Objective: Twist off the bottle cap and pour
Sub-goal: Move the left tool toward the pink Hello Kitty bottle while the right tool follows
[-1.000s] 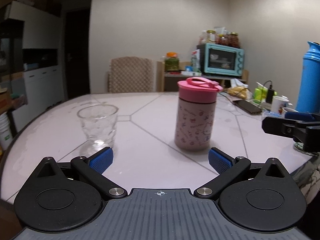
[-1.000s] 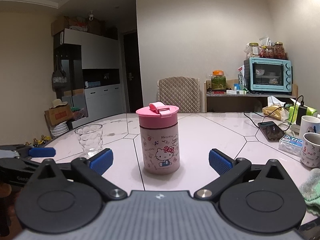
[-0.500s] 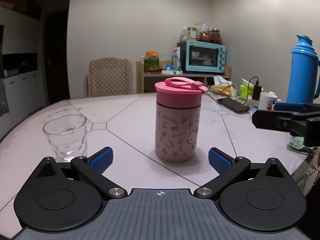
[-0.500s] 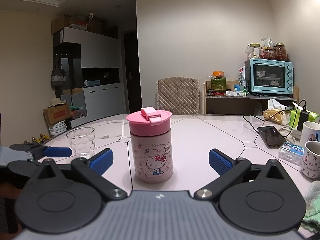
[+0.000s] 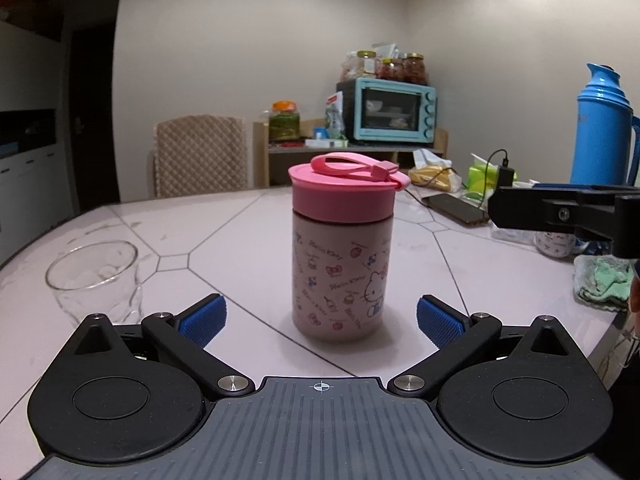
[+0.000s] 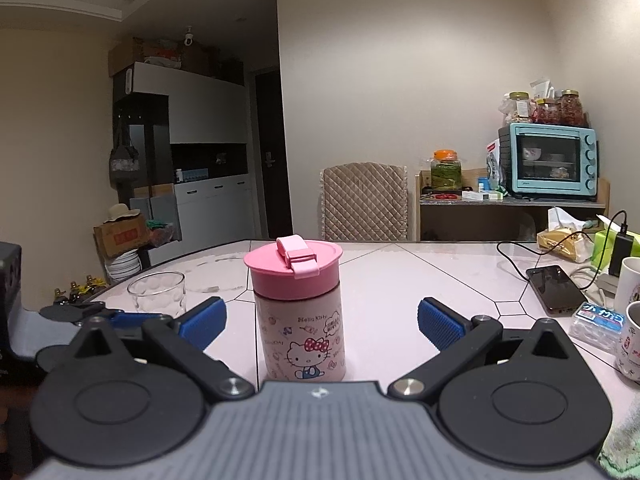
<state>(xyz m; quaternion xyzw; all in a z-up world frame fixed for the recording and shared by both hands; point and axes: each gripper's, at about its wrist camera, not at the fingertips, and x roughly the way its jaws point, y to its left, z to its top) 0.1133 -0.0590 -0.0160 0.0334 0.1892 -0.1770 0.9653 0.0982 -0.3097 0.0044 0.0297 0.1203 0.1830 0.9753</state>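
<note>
A pink Hello Kitty bottle (image 5: 339, 276) stands upright on the white table (image 5: 248, 236), its pink screw cap (image 5: 344, 194) on. It also shows in the right wrist view (image 6: 302, 336) with its cap (image 6: 294, 270). My left gripper (image 5: 322, 316) is open, the bottle just ahead between its fingers, untouched. My right gripper (image 6: 322, 320) is open, the bottle close in front, slightly left of centre. An empty clear glass (image 5: 96, 280) stands left of the bottle; it also shows in the right wrist view (image 6: 157, 298). The right gripper's finger (image 5: 560, 210) shows at the right of the left wrist view.
A blue thermos (image 5: 604, 128), mugs (image 6: 630, 292), a phone (image 6: 554, 288) with cables, a tissue pack (image 6: 600, 322) and a green cloth (image 5: 600, 280) crowd the table's right side. A padded chair (image 6: 364, 204) stands behind the table.
Both grippers have moved closer to the bottle, which now looks larger. The left gripper has swung so the bottle sits centred between its fingers and the glass lies further left.
</note>
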